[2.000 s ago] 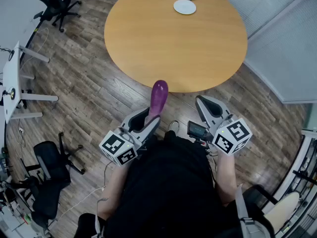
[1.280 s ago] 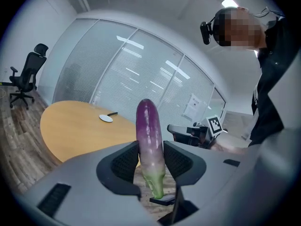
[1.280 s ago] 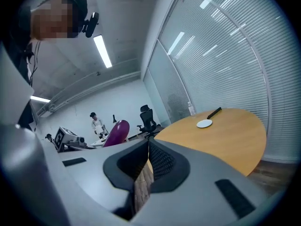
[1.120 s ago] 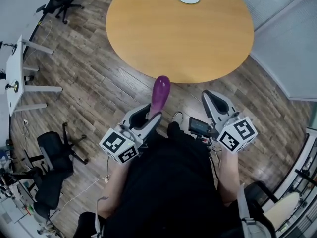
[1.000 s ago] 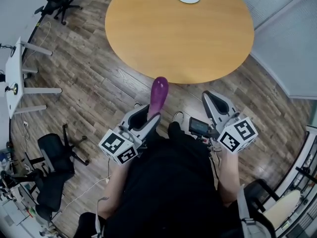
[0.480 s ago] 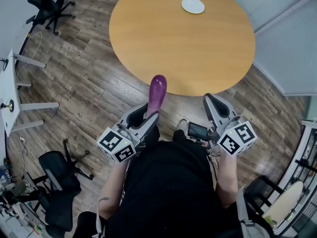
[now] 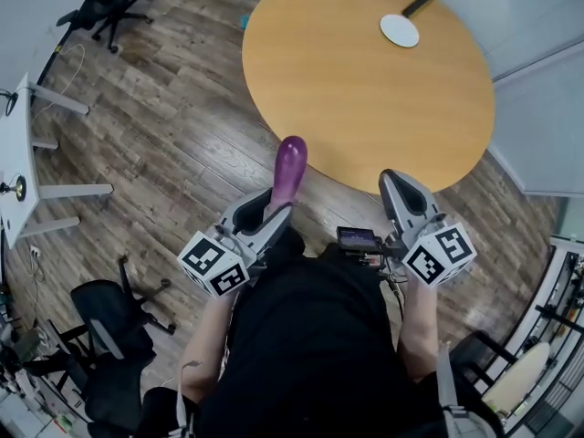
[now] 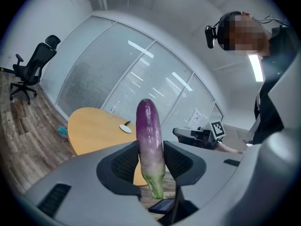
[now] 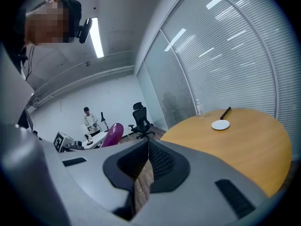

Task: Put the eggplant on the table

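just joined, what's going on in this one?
A person holds a gripper in each hand, standing just short of a round wooden table. The left gripper is clamped on a purple eggplant, whose tip points toward the table edge, above the floor. The right gripper is shut and empty. The eggplant is not on the table yet; only a white plate sits at the far side.

- A white plate (image 7: 400, 30) lies well ahead of the right hand-held gripper (image 7: 400, 185), with a black bar-shaped thing (image 7: 418, 5) just beyond it.
- A black office chair (image 7: 105, 322) stands behind and left of the left hand-held gripper (image 7: 265, 206), on wood floor (image 7: 155, 144).
- A white desk (image 7: 18, 144) sits far left of it.
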A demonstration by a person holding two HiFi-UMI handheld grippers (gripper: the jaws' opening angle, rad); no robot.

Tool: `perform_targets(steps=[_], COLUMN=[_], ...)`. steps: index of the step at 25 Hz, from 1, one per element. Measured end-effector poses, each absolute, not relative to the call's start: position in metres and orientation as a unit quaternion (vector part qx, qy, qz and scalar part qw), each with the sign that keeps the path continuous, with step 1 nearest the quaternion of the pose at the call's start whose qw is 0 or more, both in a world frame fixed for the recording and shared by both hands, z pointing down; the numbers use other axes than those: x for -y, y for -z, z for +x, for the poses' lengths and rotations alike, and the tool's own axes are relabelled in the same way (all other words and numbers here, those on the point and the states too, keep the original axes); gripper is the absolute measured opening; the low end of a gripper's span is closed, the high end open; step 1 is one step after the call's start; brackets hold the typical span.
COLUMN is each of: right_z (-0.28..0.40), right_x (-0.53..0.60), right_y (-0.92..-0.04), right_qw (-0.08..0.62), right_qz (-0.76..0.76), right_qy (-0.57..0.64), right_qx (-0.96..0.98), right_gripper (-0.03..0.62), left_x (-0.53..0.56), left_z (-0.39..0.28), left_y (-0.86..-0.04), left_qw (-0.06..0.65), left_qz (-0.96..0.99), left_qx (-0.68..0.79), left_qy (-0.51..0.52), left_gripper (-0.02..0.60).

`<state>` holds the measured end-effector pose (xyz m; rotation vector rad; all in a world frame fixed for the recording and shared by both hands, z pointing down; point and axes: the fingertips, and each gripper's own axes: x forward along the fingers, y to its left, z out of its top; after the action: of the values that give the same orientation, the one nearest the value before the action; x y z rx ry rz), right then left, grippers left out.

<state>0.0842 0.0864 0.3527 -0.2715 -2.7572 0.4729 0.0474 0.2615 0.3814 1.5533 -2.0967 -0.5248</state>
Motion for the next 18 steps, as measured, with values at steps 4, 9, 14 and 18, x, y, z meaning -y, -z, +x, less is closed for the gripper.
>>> perform_targets(steps=[4,9,14,18], right_z=[0.072,0.071,0.081,0.075], right_x=[-0.105,-0.1,-0.073,-0.053], right_y=[-0.349,-0.356,-0.366,-0.368], right_qw=[0.172,0.187,0.194,0.181], right_qz=[-0.075,-0.039,-0.003,0.014], right_qy=[-0.161,-0.164,-0.176,-0.186], right_qx=[0.969,0.968,0.965,0.966], right_gripper=[0.018,0.017,0.018,0.018], left_x=[-0.289,-0.291,-0.251,-0.226], left_z=[0.025,0.003,-0.012,-0.023], left_y=[-0.388,-0.402,-0.409,-0.391], left_qw=[0.245,0.264,0.281,0.269], left_qz=[0.57,0.58,0.609,0.622], left_qx=[0.759,0.743,0.715,0.709], left_qy=[0.198,0.203,0.197,0.192], left_gripper=[0.172,0.172,0.172,0.172])
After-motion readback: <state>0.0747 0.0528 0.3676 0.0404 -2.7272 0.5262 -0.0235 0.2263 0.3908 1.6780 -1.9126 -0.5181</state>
